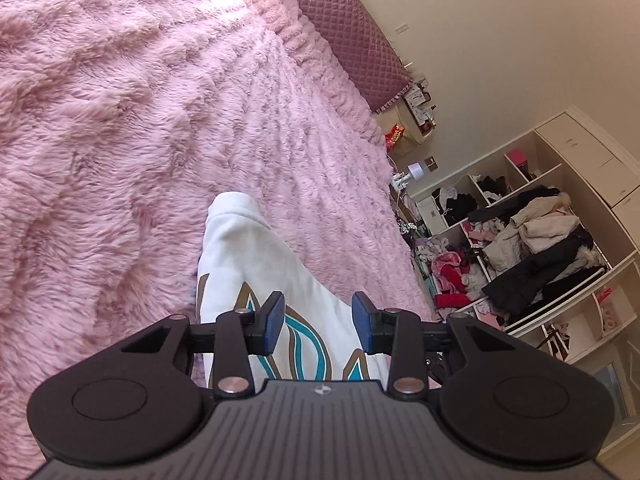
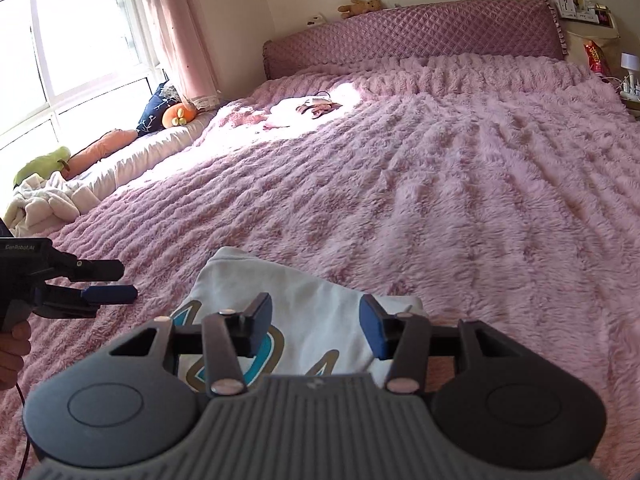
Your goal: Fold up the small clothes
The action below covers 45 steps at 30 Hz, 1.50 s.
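Pink shaggy blanket (image 2: 440, 184) under white garment (image 2: 304, 304); fingers of both grippers (image 1: 318, 326) (image 2: 316, 326) apart, empty.

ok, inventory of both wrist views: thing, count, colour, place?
garment: 1, white with teal and gold print, on blanket, near edge
blanket: 1, pink fluffy, covers bed
headboard: 1, mauve quilted, far end
small clothes pile: 1, pale, sunlit, far side of bed
plush toy: 1, brown, atop headboard
shelving: 1, white, heaped with clothes
left gripper: fingers apart, nothing between, above garment
right gripper: fingers apart, nothing between, above garment
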Motion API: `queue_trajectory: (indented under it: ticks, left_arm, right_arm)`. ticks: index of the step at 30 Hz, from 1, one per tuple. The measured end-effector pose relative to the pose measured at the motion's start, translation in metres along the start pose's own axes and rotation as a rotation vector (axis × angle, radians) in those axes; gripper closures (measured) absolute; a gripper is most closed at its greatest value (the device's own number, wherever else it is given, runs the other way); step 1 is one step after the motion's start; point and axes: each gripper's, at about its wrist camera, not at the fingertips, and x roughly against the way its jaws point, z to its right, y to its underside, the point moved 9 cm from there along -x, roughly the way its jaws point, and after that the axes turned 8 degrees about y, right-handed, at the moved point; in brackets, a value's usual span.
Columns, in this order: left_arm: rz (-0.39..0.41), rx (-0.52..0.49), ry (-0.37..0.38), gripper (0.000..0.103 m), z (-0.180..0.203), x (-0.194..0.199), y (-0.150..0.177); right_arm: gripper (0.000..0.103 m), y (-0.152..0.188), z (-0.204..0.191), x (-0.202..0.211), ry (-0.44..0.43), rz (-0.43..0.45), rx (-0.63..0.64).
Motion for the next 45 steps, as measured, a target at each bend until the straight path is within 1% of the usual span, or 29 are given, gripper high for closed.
queue_trajectory:
  ticks: [3, 5, 9, 12, 14, 16, 17, 20, 23, 24, 26, 27, 28, 30, 31, 32, 33, 34, 35, 36, 38, 41, 43, 45]
  left_arm:
    - [0.028, 0.034, -0.009, 0.062, -0.015, -0.019, -0.002]
    - [0.050, 0.064, -0.030, 0.062, -0.031, -0.027, -0.005]
    - [0.040, 0.130, -0.060, 0.063, -0.059, -0.037, -0.007]
    - [0.021, 0.146, -0.071, 0.070, -0.073, -0.040, -0.004]
    - [0.018, 0.145, -0.075, 0.072, -0.075, -0.039, -0.002]
    - [0.030, 0.144, -0.066, 0.072, -0.069, -0.035, -0.004]
    - [0.038, 0.133, -0.056, 0.072, -0.063, -0.031, -0.004]
    - [0.048, 0.051, 0.000, 0.072, -0.030, -0.010, -0.001]
    - [0.029, -0.029, 0.011, 0.070, 0.006, 0.014, 0.014]
    - [0.024, -0.063, 0.001, 0.068, 0.019, 0.024, 0.022]
    - [0.020, -0.136, -0.049, 0.068, 0.041, 0.041, 0.038]
    - [0.018, -0.171, -0.076, 0.066, 0.051, 0.049, 0.048]
    - [0.016, -0.208, -0.121, 0.065, 0.059, 0.056, 0.057]
    - [0.006, -0.292, -0.234, 0.060, 0.069, 0.064, 0.079]
    - [0.006, -0.346, -0.293, 0.060, 0.072, 0.066, 0.089]
    - [-0.003, -0.400, -0.335, 0.060, 0.075, 0.067, 0.100]
    - [-0.013, -0.441, -0.356, 0.060, 0.077, 0.066, 0.110]
    - [-0.025, -0.451, -0.358, 0.060, 0.076, 0.064, 0.120]
    - [-0.039, -0.439, -0.347, 0.060, 0.075, 0.062, 0.128]
    - [-0.046, -0.415, -0.339, 0.060, 0.072, 0.059, 0.134]
    - [-0.049, -0.368, -0.329, 0.060, 0.066, 0.055, 0.142]
    - [-0.063, -0.338, -0.355, 0.060, 0.054, 0.051, 0.150]
    - [-0.068, -0.313, -0.368, 0.059, 0.044, 0.049, 0.152]
    - [-0.072, -0.294, -0.363, 0.058, 0.037, 0.047, 0.154]
  right_arm:
    - [0.058, 0.001, -0.002, -0.021, -0.026, -0.036, -0.021]
    - [0.058, 0.003, 0.000, -0.032, -0.023, -0.056, -0.022]
    - [0.058, 0.013, 0.010, -0.055, 0.001, -0.096, -0.027]
    - [0.058, 0.019, 0.020, -0.065, 0.012, -0.103, -0.047]
    - [0.058, 0.022, 0.025, -0.070, 0.015, -0.110, -0.058]
    - [0.059, 0.021, 0.025, -0.067, 0.030, -0.104, -0.059]
    - [0.058, 0.018, 0.024, -0.060, 0.040, -0.091, -0.066]
    - [0.058, 0.005, 0.009, -0.028, -0.010, -0.052, -0.074]
    - [0.056, 0.000, -0.009, 0.013, -0.055, -0.019, -0.035]
    - [0.054, 0.002, -0.015, 0.027, -0.063, -0.012, -0.017]
    - [0.053, 0.009, -0.026, 0.053, -0.080, -0.003, 0.010]
    - [0.053, 0.013, -0.031, 0.064, -0.076, -0.002, 0.028]
    - [0.052, 0.018, -0.036, 0.075, -0.063, 0.000, 0.049]
    - [0.052, 0.029, -0.044, 0.093, -0.005, 0.011, 0.110]
    - [0.052, 0.034, -0.047, 0.099, 0.024, 0.017, 0.142]
    - [0.052, 0.043, -0.052, 0.106, 0.084, 0.024, 0.199]
    - [0.052, 0.048, -0.055, 0.108, 0.123, 0.027, 0.234]
    - [0.053, 0.058, -0.059, 0.112, 0.158, 0.027, 0.280]
    - [0.056, 0.065, -0.063, 0.114, 0.160, 0.028, 0.298]
    - [0.056, 0.073, -0.066, 0.114, 0.147, 0.022, 0.301]
    - [0.057, 0.087, -0.069, 0.112, 0.129, 0.001, 0.286]
    - [0.057, 0.103, -0.061, 0.102, 0.153, -0.039, 0.261]
    - [0.057, 0.114, -0.050, 0.089, 0.172, -0.082, 0.219]
    - [0.057, 0.122, -0.041, 0.082, 0.188, -0.101, 0.197]
